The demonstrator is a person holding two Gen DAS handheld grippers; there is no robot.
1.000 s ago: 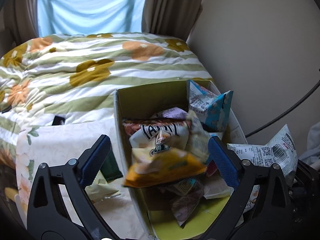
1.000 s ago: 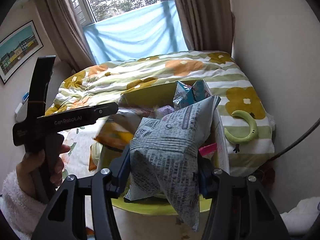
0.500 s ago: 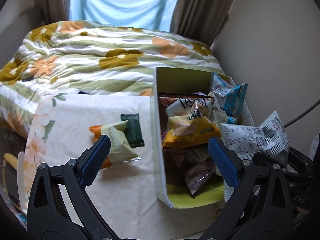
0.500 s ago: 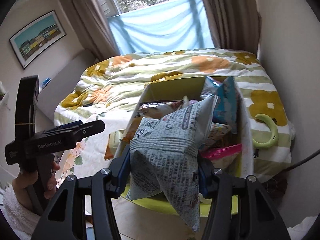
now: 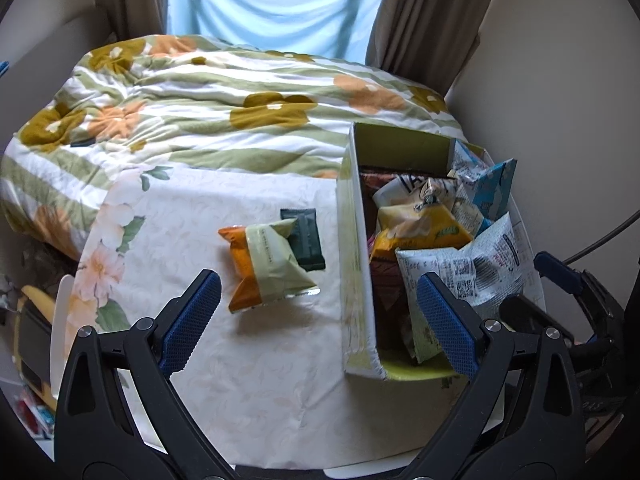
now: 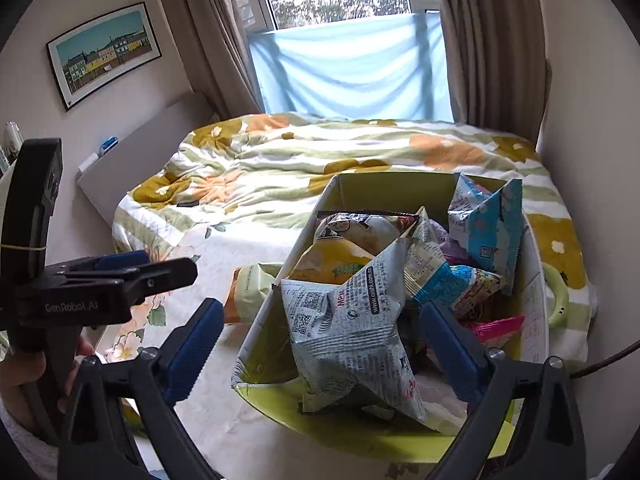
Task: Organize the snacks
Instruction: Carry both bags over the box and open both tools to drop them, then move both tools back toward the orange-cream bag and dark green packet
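A green cardboard box [image 5: 354, 240] [image 6: 264, 328] on the floral table holds several snack bags. A grey printed bag [image 6: 352, 320] [image 5: 464, 276] lies at the box's near end, free between the wide-open jaws of my right gripper [image 6: 320, 340]. A yellow bag [image 5: 420, 228] and a blue bag [image 6: 488, 232] sit deeper in the box. My left gripper [image 5: 316, 320] is open and empty, above the table left of the box. An orange bag [image 5: 244, 256], a pale green bag [image 5: 276, 264] and a dark green packet [image 5: 304, 236] lie on the table ahead of it.
A bed with a flowered striped quilt [image 5: 200, 112] lies behind the table. The wall [image 5: 560, 100] stands close on the right, with a black cable [image 5: 608, 232]. A green crescent toy [image 6: 560, 296] lies on the bed right of the box.
My right gripper has opened and let go of the grey printed bag, which now rests in the box. My left gripper has pulled back and left, away from the box.
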